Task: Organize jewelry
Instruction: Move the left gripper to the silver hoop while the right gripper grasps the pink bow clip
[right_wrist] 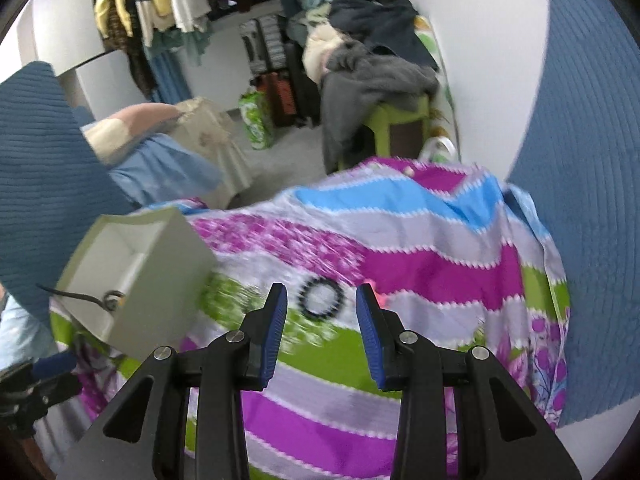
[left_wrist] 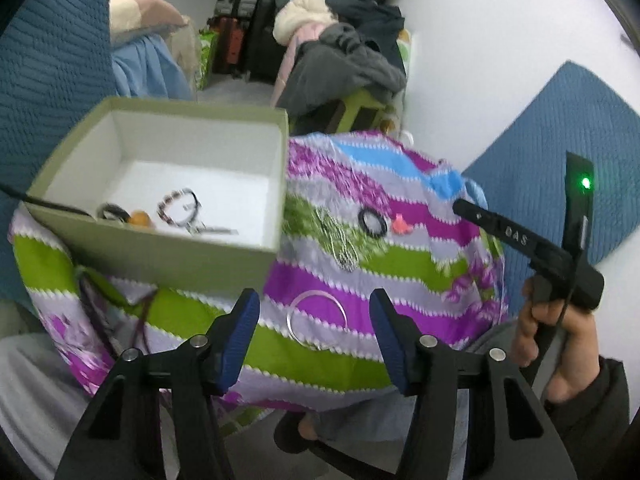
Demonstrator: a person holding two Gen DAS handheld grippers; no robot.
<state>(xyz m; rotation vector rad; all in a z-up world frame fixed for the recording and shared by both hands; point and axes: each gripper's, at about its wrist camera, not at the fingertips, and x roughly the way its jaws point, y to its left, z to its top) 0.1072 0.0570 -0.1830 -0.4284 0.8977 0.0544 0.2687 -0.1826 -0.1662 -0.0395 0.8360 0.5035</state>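
Both my claws gape empty: left claw (left_wrist: 314,320) over the bangle (left_wrist: 316,320) near the cloth's front edge, right claw (right_wrist: 322,312) framing the black ring (right_wrist: 322,298). Box (left_wrist: 160,252) sits left.

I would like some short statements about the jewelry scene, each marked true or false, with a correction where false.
1. The box already holds some jewelry. True.
2. A black beaded ring lies inside the box. False: it lies on the striped cloth, outside the box.
3. The left gripper is empty, jaws apart. True.
4. The right gripper holds a silver bangle. False: nothing is between its jaws; the thin bangle lies on the cloth.
5. The cloth is plain white. False: it has purple, green, grey and blue stripes.
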